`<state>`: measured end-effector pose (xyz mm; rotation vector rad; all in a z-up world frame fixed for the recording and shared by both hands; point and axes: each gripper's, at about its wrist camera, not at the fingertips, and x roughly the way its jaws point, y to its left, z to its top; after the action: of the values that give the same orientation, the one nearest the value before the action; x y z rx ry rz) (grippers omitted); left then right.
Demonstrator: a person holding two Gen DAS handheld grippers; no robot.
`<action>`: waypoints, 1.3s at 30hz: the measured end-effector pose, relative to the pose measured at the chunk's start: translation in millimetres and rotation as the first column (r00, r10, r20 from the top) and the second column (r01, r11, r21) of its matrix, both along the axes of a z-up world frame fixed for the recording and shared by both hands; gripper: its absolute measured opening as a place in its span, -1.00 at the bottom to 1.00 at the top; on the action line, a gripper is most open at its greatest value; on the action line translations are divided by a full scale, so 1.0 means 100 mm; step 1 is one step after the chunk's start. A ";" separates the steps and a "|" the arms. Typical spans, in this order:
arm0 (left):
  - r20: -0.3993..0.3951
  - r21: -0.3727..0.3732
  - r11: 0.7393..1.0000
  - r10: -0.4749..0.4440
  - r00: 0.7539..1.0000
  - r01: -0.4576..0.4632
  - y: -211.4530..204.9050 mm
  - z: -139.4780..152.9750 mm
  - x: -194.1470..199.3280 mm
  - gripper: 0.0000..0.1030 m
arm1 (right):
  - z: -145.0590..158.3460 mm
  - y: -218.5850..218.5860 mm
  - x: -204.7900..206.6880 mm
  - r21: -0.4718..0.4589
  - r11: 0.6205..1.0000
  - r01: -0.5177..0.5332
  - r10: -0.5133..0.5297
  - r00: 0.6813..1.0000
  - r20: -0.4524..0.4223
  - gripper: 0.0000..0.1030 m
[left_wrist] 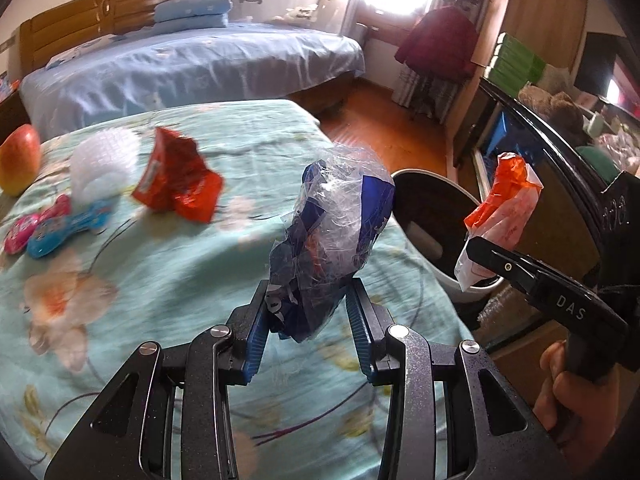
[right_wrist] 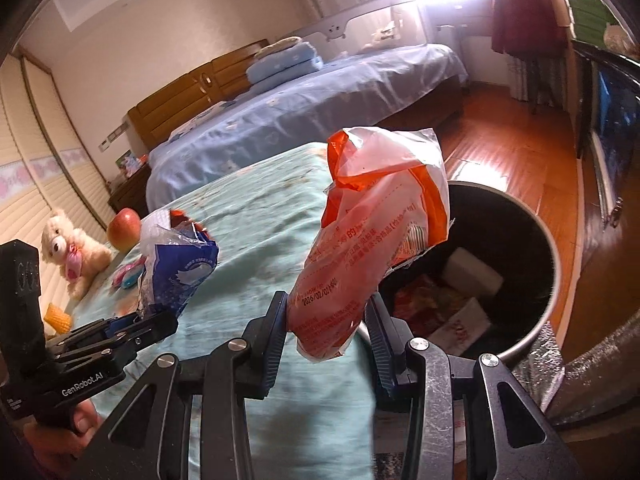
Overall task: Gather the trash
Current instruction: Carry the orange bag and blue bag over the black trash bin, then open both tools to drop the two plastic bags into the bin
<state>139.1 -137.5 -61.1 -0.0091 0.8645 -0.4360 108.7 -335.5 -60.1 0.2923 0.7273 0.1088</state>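
"DAS" on right gripper (left_wrist: 480, 256) body, right of frame. "GenRobot.AI" on left gripper (right_wrist: 148, 320) body, lower left. Date "2026/02/01" printed on orange-white wrapper (right_wrist: 372, 248), centre; remaining print unreadable.

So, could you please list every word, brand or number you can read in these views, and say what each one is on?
"DAS": on the right gripper, on its body, seen from the left wrist.
"GenRobot.AI": on the left gripper, on its body, seen from the right wrist.
"2026/02/0…": a date on the orange and white bag; its last figures are unclear.
Other print on that bag and on the blue wrapper: too blurred to read.
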 end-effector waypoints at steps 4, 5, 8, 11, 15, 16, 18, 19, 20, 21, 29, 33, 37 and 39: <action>-0.005 0.008 1.000 -0.024 1.000 0.024 -0.15 -0.01 0.02 -0.30 | -0.02 -0.13 -0.01 0.000 1.000 0.024 -0.024 1.000 -0.003 -0.23; -0.006 0.009 1.000 -0.029 1.000 0.029 -0.18 -0.01 0.02 -0.30 | -0.03 -0.16 -0.02 0.001 1.000 0.029 -0.029 1.000 -0.005 -0.23; -0.002 0.018 0.999 -0.046 0.999 0.046 -0.29 0.00 0.02 -0.30 | -0.07 -0.26 -0.02 0.003 0.999 0.046 -0.045 0.999 -0.012 -0.23; -0.001 0.022 0.998 -0.058 0.998 0.058 -0.38 0.01 0.05 -0.30 | -0.09 -0.33 -0.03 0.002 0.998 0.055 -0.055 0.998 -0.017 -0.23; -0.001 0.027 0.997 -0.070 0.998 0.070 -0.48 0.01 0.09 -0.30 | -0.10 -0.42 -0.03 0.002 0.998 0.068 -0.068 0.998 -0.020 -0.23; -0.001 0.028 0.997 -0.073 0.997 0.073 -0.52 0.01 0.10 -0.30 | -0.10 -0.43 -0.03 0.002 0.998 0.070 -0.070 0.997 -0.021 -0.23; -0.002 0.029 0.997 -0.078 0.997 0.078 -0.57 0.01 0.12 -0.30 | -0.10 -0.46 -0.02 0.001 0.997 0.075 -0.075 0.997 -0.022 -0.23; -0.002 0.029 0.996 -0.080 0.997 0.080 -0.59 0.02 0.13 -0.30 | -0.10 -0.48 -0.01 0.000 0.997 0.077 -0.077 0.997 -0.022 -0.23; -0.001 0.030 0.996 -0.084 0.996 0.084 -0.63 0.02 0.14 -0.30 | -0.10 -0.49 0.00 -0.002 0.997 0.079 -0.079 0.997 -0.023 -0.23; 0.000 0.031 0.996 -0.087 0.996 0.087 -0.65 0.02 0.15 -0.30 | -0.10 -0.50 0.01 -0.005 0.997 0.081 -0.082 0.996 -0.024 -0.23; -0.002 0.038 0.993 -0.112 0.994 0.112 -0.86 0.03 0.24 -0.30 | -0.14 -0.61 0.10 -0.025 0.996 0.089 -0.090 0.995 -0.050 -0.23; -0.012 0.037 0.992 -0.118 0.993 0.118 -0.93 0.01 0.28 -0.30 | -0.18 -0.66 0.16 -0.038 0.996 0.086 -0.089 0.993 -0.073 -0.23; -0.017 0.044 0.991 -0.122 0.992 0.122 -1.00 -0.01 0.33 -0.30 | -0.20 -0.70 0.19 -0.045 0.995 0.085 -0.088 0.992 -0.087 -0.23; -0.025 0.042 0.991 -0.124 0.992 0.125 -1.03 -0.03 0.36 -0.30 | -0.22 -0.72 0.21 -0.049 0.995 0.085 -0.089 0.991 -0.095 -0.22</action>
<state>175.3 -240.6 -64.1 0.0804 0.8997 -0.5346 129.8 -407.1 -81.7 0.2878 0.8114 -0.0044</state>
